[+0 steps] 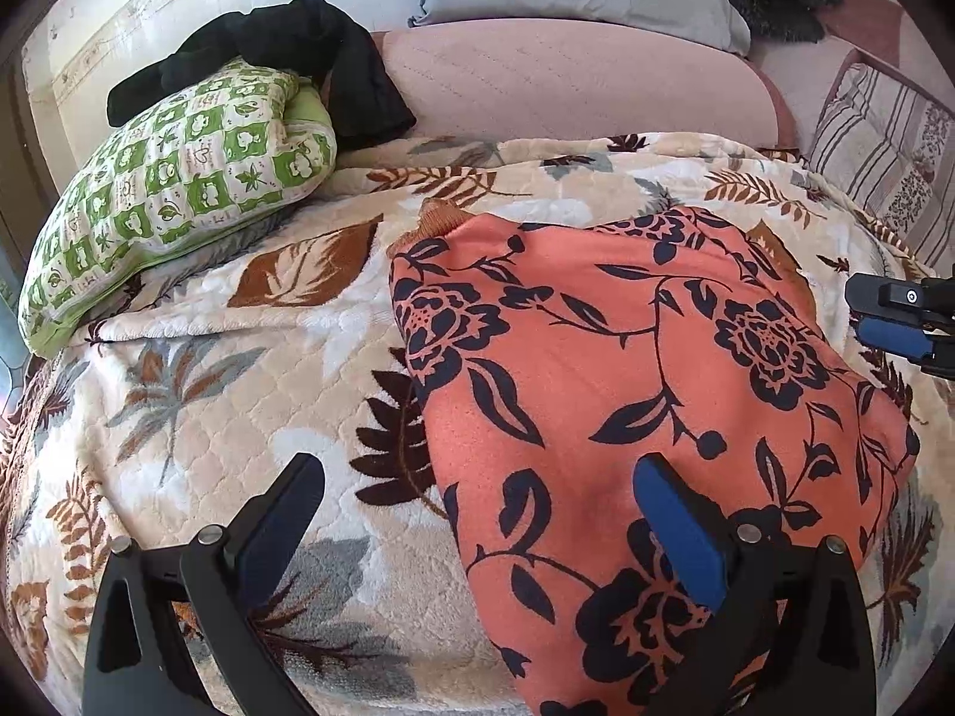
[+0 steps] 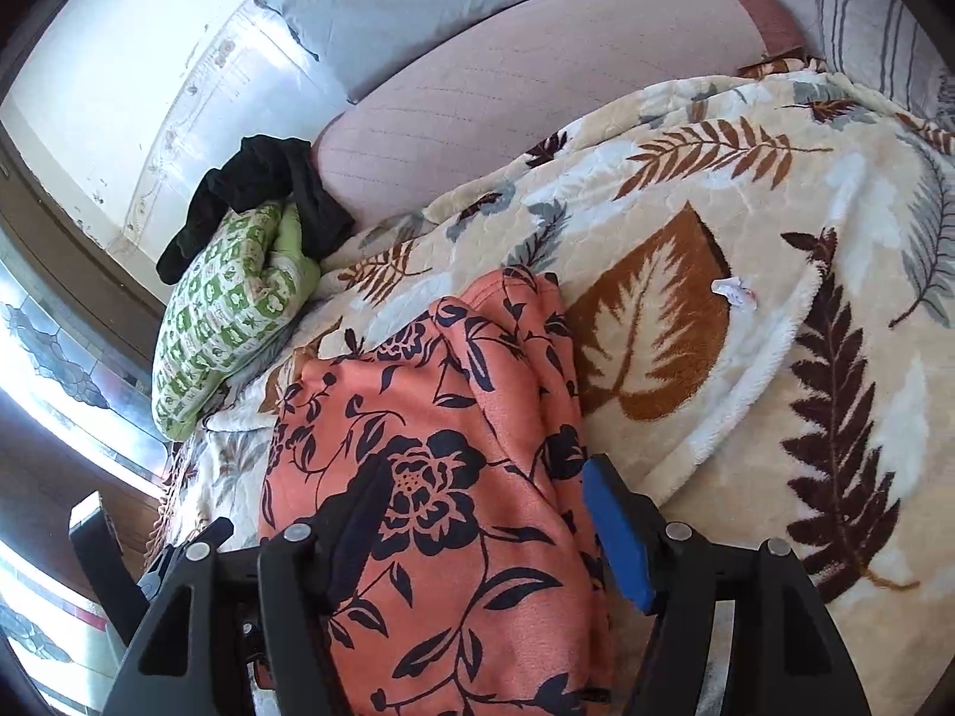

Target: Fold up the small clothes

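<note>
Two tools over bed, left tool (image 1: 477, 513) jaws spread wide, nothing held, right tool (image 2: 483, 513) jaws apart astride orange floral garment (image 1: 644, 382), garment folded centre-right on leaf-print blanket (image 1: 239, 370), green pillow (image 1: 173, 197) upper left

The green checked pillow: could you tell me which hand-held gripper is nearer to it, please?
Left. The left hand-held gripper sits nearer the green checked pillow; the right hand-held gripper is beyond the orange floral garment.

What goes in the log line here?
garment: folded on blanket | left gripper: open | right gripper: open, over garment
</note>
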`<move>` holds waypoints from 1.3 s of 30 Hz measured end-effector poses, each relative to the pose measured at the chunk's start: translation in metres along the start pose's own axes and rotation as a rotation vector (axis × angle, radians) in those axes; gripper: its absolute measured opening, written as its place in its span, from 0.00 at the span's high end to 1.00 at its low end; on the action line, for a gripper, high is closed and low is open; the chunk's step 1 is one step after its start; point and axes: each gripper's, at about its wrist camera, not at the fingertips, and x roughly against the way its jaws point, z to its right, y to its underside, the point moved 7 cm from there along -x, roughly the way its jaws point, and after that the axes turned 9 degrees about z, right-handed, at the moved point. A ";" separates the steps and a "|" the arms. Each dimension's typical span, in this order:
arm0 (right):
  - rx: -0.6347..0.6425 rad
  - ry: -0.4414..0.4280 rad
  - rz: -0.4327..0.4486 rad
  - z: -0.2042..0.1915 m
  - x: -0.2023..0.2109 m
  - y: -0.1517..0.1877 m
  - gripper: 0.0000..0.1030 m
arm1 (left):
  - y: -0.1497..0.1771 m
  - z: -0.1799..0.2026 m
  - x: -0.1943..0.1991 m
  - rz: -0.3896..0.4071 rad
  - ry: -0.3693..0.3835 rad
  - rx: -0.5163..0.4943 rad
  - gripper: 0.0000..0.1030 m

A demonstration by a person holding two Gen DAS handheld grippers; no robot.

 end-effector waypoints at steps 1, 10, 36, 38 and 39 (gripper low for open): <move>-0.002 0.005 0.000 0.003 0.000 0.000 0.32 | 0.000 0.001 0.000 0.001 0.007 0.001 0.00; -0.004 0.036 -0.001 0.025 0.007 -0.001 0.32 | -0.003 0.009 0.000 0.016 0.043 0.011 0.00; 0.028 -0.002 -0.147 -0.030 -0.033 0.028 0.43 | 0.009 -0.033 -0.024 -0.122 -0.020 0.126 0.00; 0.034 0.078 -0.188 -0.023 -0.049 0.034 0.44 | 0.007 -0.037 -0.019 -0.104 -0.009 0.167 0.00; 0.034 0.088 -0.177 -0.025 -0.049 0.029 0.44 | 0.005 -0.037 -0.018 -0.112 0.000 0.167 0.00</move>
